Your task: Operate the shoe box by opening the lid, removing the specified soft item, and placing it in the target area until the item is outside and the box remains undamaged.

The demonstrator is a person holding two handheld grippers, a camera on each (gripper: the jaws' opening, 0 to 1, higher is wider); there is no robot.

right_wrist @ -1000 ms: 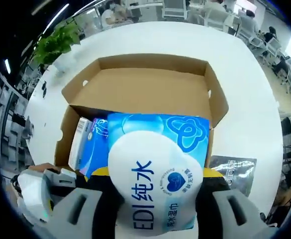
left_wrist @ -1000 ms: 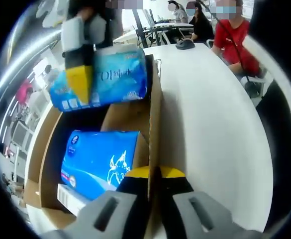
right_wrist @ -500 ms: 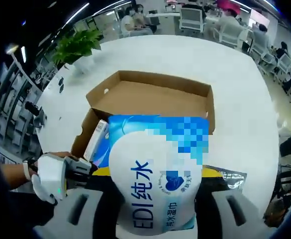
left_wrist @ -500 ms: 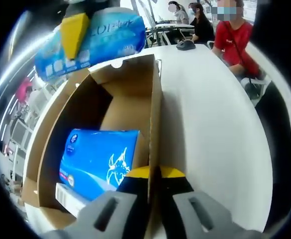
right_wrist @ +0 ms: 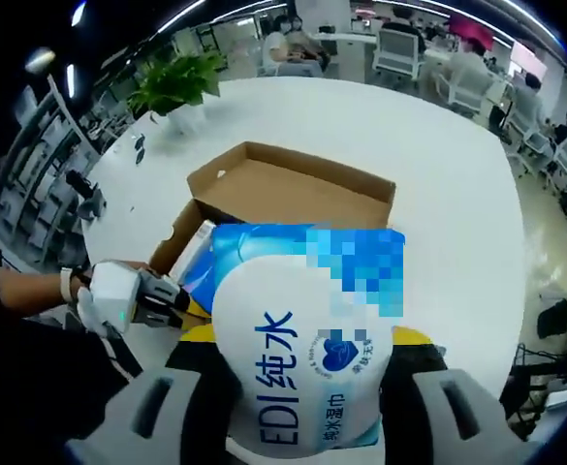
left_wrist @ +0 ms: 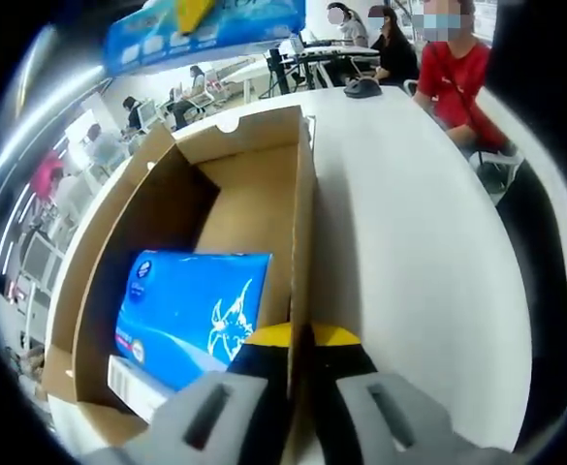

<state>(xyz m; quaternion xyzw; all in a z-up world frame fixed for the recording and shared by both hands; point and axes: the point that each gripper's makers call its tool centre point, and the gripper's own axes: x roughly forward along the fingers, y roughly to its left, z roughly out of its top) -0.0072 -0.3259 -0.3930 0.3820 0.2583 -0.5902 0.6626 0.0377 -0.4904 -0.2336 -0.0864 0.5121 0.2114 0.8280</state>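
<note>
The right gripper (right_wrist: 302,339) is clamped on a blue-and-white pack of wet wipes (right_wrist: 298,339), its yellow-tipped jaws pressed against both sides of the pack, which is held in the air above the white round table (right_wrist: 438,184). Below and behind the pack sits the open cardboard shoe box (right_wrist: 293,189), its lid folded back flat.

The left gripper (left_wrist: 299,339) has its jaws together on the box's side wall (left_wrist: 303,232), the cardboard edge pinched between the two yellow tips.

In the right gripper view, the left gripper (right_wrist: 133,298) appears at the box's near corner, held by a person's hand. In the left gripper view, the inside of the box shows a blue tissue pack (left_wrist: 191,315) lying against the near end with a small white carton (left_wrist: 142,383) beside it, while the lifted wipes pack (left_wrist: 205,24) hangs at the upper edge. Seated people, one in a red shirt (left_wrist: 453,82), sit beyond the table.
</note>
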